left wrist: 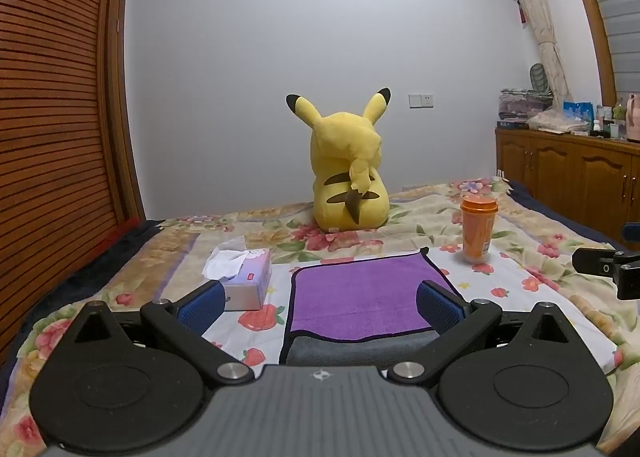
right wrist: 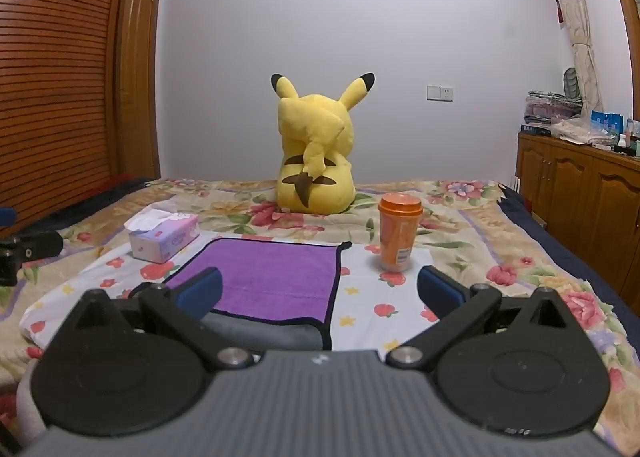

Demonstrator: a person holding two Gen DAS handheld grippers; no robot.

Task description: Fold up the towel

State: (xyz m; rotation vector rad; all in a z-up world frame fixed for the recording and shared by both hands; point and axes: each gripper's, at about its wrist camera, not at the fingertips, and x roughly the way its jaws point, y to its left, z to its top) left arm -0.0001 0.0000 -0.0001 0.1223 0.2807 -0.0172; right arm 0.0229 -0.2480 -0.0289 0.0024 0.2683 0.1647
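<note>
Two tools are held above the near end of a bed (left wrist: 520, 281) covered by a floral sheet. A louvred wooden wardrobe (left wrist: 52, 117) is seen on the left, a plain white wall behind, and a wooden cabinet (right wrist: 580, 193) loaded with small items on the right. A yellow plush toy (left wrist: 350, 169) is seated upright at the far end of the bed, its back turned to both cameras. A tissue box (left wrist: 248, 277) is placed left of the towel (left wrist: 360, 293), and an orange cup (right wrist: 399, 233) stands upright to its right.

The towel, purple with a dark border, is laid flat near the middle of the bed. Its near edge is turned over, and a grey underside is exposed there. Its long axis cannot be told under the fisheye distortion.

The left tool (left wrist: 320, 301) is held apart, its blue-padded fingers spread over the towel, nothing clamped. The right tool (right wrist: 320, 293) is likewise apart, its left finger over the towel's near right part.
</note>
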